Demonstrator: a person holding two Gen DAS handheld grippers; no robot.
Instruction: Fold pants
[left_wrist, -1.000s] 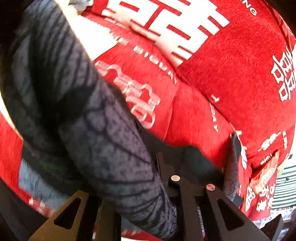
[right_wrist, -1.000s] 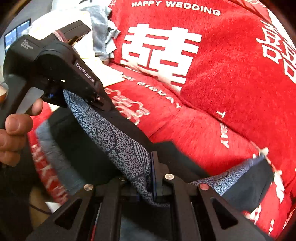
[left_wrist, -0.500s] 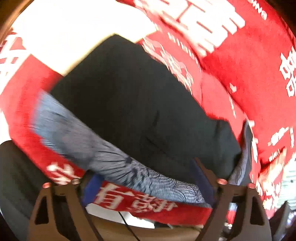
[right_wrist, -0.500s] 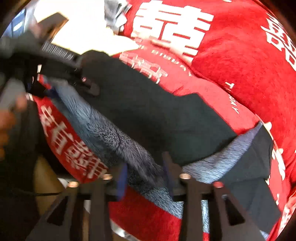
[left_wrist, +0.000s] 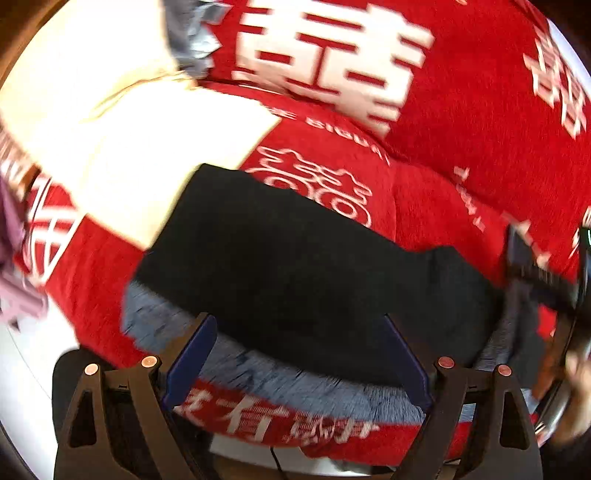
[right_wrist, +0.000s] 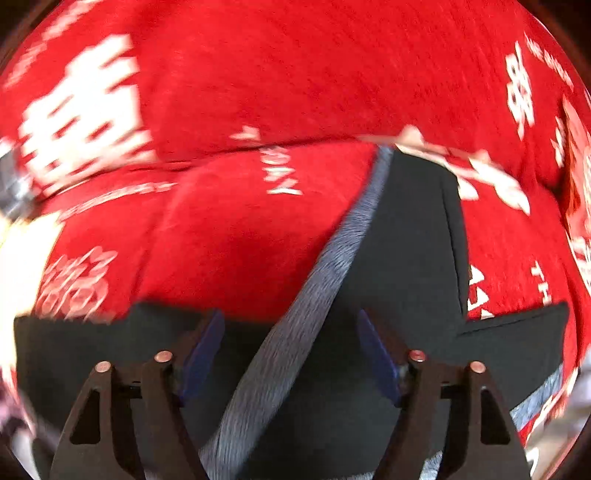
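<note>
Black pants with a grey patterned strip lie across a red sofa cover printed with white characters; a cream cushion sits upper left. Left gripper and right gripper hover spread wide, holding nothing.

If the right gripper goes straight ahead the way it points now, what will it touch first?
Most likely the pants: the open right gripper looks along their black cloth and grey patterned band. The red cover lies beyond. Blur leaves depth uncertain.
</note>
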